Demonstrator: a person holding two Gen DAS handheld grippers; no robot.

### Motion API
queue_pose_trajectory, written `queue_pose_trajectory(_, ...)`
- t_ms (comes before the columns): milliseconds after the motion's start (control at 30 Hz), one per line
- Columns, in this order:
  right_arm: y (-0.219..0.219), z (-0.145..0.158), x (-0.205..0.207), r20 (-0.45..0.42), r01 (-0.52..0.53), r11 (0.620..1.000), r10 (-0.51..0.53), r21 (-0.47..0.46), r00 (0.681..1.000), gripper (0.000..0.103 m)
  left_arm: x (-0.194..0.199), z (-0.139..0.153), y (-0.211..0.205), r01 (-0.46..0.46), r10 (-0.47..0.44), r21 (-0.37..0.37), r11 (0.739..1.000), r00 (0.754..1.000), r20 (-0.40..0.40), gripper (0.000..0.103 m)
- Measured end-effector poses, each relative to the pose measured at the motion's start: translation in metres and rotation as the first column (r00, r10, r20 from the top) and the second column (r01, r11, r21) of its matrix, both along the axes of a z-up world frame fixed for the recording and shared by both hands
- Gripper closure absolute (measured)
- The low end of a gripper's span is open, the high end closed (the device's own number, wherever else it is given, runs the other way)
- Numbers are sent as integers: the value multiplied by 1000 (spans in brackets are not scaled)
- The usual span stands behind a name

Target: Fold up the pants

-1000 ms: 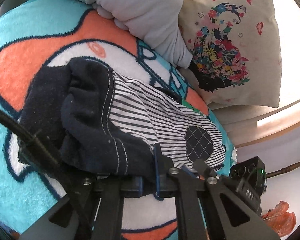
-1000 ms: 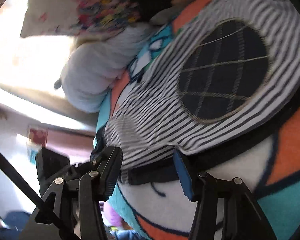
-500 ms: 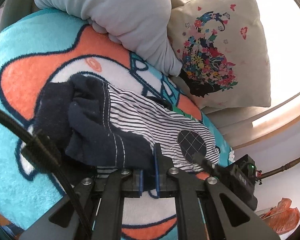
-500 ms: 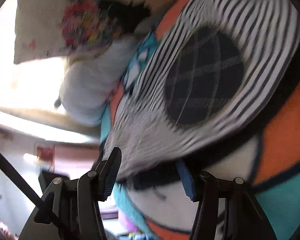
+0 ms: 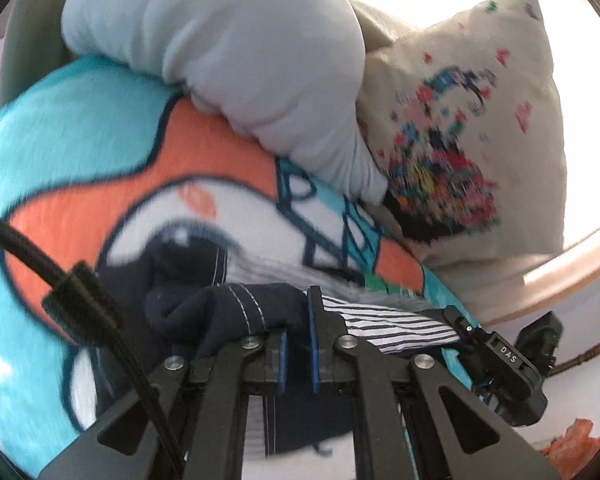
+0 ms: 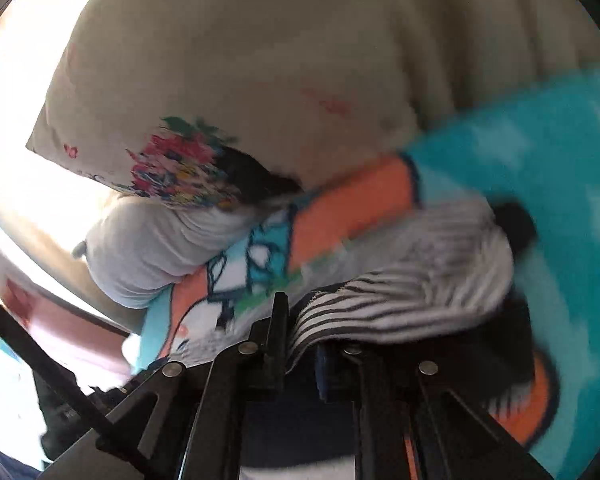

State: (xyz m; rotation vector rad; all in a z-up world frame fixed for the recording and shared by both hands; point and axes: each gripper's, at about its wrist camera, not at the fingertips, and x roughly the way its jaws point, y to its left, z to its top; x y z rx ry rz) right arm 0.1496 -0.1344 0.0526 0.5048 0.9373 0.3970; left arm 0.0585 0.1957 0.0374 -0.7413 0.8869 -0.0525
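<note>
Left gripper (image 5: 297, 344) and right gripper (image 6: 302, 346): black angular linkages, silver screws, blue-lined jaws. Black braided cable (image 5: 76, 300) at left; "DAS" marking.

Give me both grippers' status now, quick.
Left gripper: closed on the dark waistband end of the pants.
Right gripper: closed on the striped end of the pants.

Floral pillow (image 5: 452, 168) print blurred beyond reading
</note>
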Motion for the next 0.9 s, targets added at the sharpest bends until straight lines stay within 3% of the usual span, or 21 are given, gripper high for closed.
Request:
queue_pose_trajectory(167, 48, -7, 57, 49, -148, 967, 161, -208, 986, 91, 55, -1, 19, -50, 54, 91, 995, 998, -35, 95)
queue_pose_trajectory(233, 53, -18, 68, 35, -162, 958, 175, -238, 984, 90, 73, -10, 27, -51, 58, 105, 993, 996, -67, 94)
queue_pose_trajectory(300, 51, -31, 80, 7, -157, 959, 164, -235, 986, 82, 84, -19, 31, -44, 53, 107, 993, 994, -90, 93)
queue_pose_trajectory(400, 39, -41, 88, 3, -99, 967, 103, -236, 995, 51, 91, -29, 34, -14, 24, 100, 995, 994, -105, 84)
queue_pose_trajectory(533, 16, -43, 88, -16, -62, 986, 61, -153, 998, 49, 89, -35, 45, 14, -15, -10, 1000, 995, -103, 72)
queue_pose_trajectory(600, 6, -37, 84, -13, -44, 990, 43, -136, 999, 43, 84, -32, 49, 26, -29, -44, 999, 995, -91, 67)
queue_pose_trajectory(733, -25, -18, 65, 8, -8, 996, 8, -83, 1000, 36, 73, -14, 52, 56, -58, -33, 998, 996, -68, 52)
queue_pose_trajectory(800, -38, -13, 56, 11, 7, 998, -7, -65, 1000, 34, 71, -7, 51, 69, -70, -13, 998, 995, -71, 37)
queue_pose_trajectory(900, -62, -10, 37, 6, 40, 998, -40, -52, 999, 34, 68, -1, 61, 50, -49, 11, 999, 996, -77, 34)
